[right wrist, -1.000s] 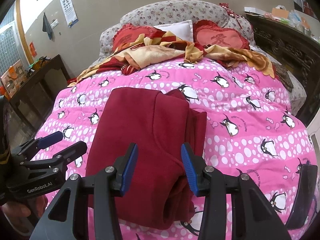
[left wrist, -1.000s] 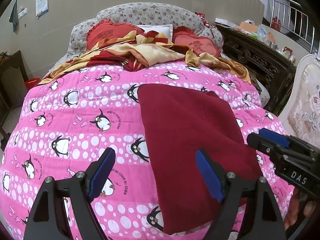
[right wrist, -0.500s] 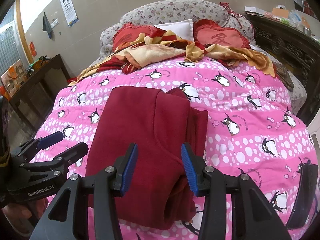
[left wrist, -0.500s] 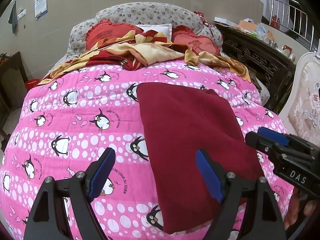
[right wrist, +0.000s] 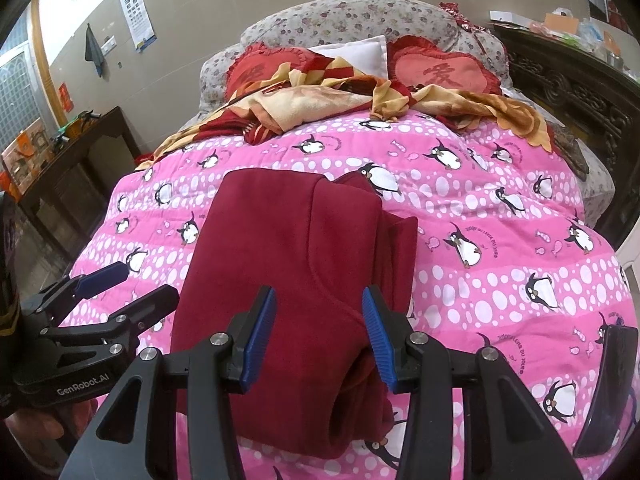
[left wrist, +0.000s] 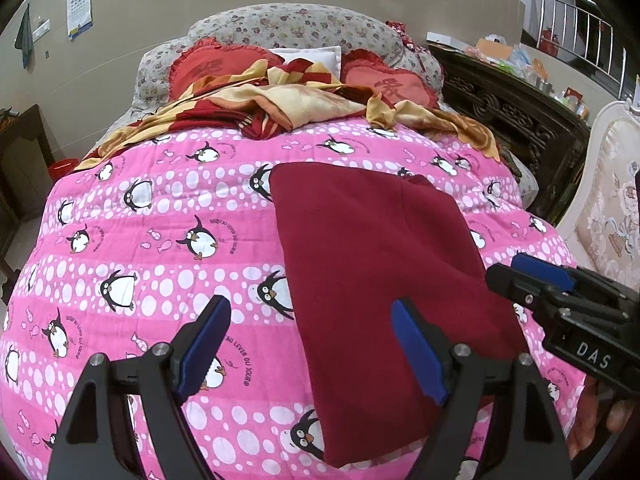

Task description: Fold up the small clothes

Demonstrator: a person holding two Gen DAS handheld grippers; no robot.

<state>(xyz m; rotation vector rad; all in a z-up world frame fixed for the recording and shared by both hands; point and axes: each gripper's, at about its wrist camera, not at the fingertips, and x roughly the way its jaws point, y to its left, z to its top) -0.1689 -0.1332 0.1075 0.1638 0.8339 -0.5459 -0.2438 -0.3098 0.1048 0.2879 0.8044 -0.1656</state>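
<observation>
A dark red garment (left wrist: 372, 264) (right wrist: 296, 280) lies folded into a long rectangle on the pink penguin quilt (left wrist: 132, 264) (right wrist: 500, 264). My left gripper (left wrist: 310, 334) hovers open over the garment's near left edge, nothing between its blue pads. My right gripper (right wrist: 319, 318) hangs above the garment's near end, its jaws about half apart and holding nothing. Each gripper shows in the other's view: the right gripper (left wrist: 520, 270) at the garment's right side, the left gripper (right wrist: 136, 284) at its left side.
A crumpled yellow and red blanket (left wrist: 280, 104) and red heart cushions (right wrist: 440, 68) lie at the head of the bed. A dark phone (right wrist: 608, 384) rests on the quilt at near right. A carved dark cabinet (left wrist: 516, 116) and an upholstered chair (left wrist: 608, 208) flank the right side.
</observation>
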